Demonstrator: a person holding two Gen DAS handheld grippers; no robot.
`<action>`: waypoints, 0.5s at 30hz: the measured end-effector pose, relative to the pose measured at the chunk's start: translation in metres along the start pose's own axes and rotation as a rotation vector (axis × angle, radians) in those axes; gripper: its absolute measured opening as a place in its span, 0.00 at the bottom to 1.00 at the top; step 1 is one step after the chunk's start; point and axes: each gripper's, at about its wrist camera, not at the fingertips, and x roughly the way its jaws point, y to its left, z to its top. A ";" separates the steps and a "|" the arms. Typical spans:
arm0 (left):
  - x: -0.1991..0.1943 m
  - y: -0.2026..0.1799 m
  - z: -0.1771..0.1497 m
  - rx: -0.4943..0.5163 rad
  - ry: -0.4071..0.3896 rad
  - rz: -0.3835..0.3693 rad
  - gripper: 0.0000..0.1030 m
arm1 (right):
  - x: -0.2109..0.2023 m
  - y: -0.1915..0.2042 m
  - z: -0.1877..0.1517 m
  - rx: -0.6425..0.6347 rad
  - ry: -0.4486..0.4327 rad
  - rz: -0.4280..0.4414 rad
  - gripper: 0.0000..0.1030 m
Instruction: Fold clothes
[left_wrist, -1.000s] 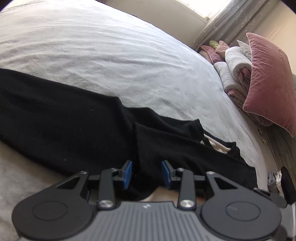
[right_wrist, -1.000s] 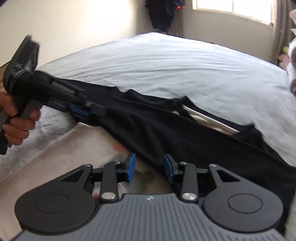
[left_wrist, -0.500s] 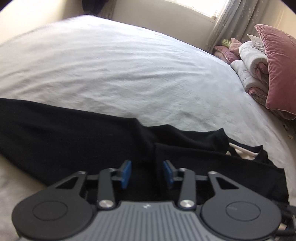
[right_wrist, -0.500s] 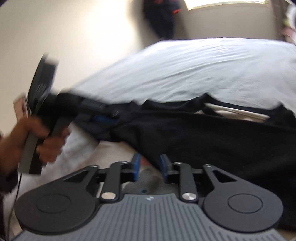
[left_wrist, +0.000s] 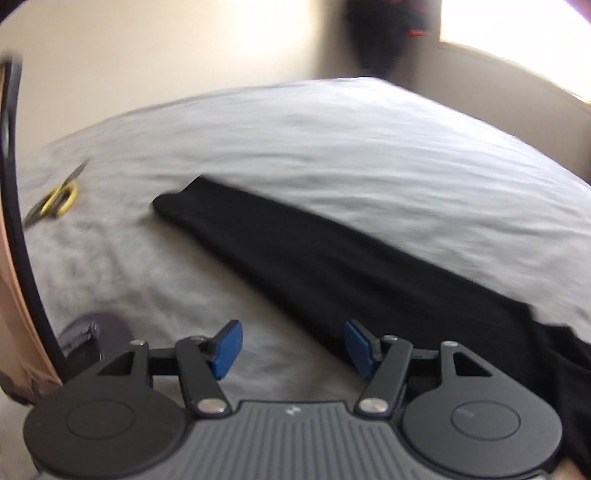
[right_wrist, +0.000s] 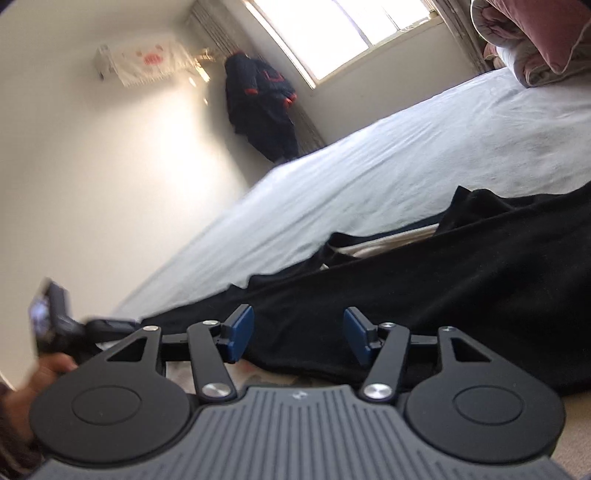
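A black garment (left_wrist: 332, 266) lies stretched in a long folded strip across the grey bedsheet (left_wrist: 369, 147). In the left wrist view my left gripper (left_wrist: 293, 347) hovers at the strip's near edge; its jaws are opening, the blue pads press on nothing, and the right pad overlaps the cloth's border. In the right wrist view the same black garment (right_wrist: 461, 288) fills the right side, with a pale inner layer (right_wrist: 388, 245) showing at its neck. My right gripper (right_wrist: 297, 336) sits low over the cloth's near edge, jaws opening, nothing pinched. The other hand-held gripper (right_wrist: 74, 328) shows at the left.
Yellow-handled scissors (left_wrist: 55, 201) lie on the sheet at far left. A dark jacket (right_wrist: 260, 107) hangs in the room corner below a window (right_wrist: 332, 33). Pink pillows and rolled bedding (right_wrist: 535, 40) are piled at the head of the bed. A dark object (left_wrist: 88, 332) sits near the left edge.
Both grippers' jaws have widened and let go of the black cloth. The left view has swung left along the garment to its far end; the right view has rolled and dropped lower.
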 end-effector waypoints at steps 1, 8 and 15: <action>0.004 0.000 0.000 -0.027 -0.016 0.010 0.61 | -0.003 0.001 0.002 -0.006 -0.010 0.002 0.57; 0.026 0.001 0.006 -0.193 -0.160 0.059 0.41 | -0.017 -0.002 0.015 0.017 -0.062 -0.045 0.58; 0.023 0.019 0.011 -0.343 -0.209 0.006 0.06 | -0.007 -0.013 0.016 0.096 -0.042 -0.080 0.58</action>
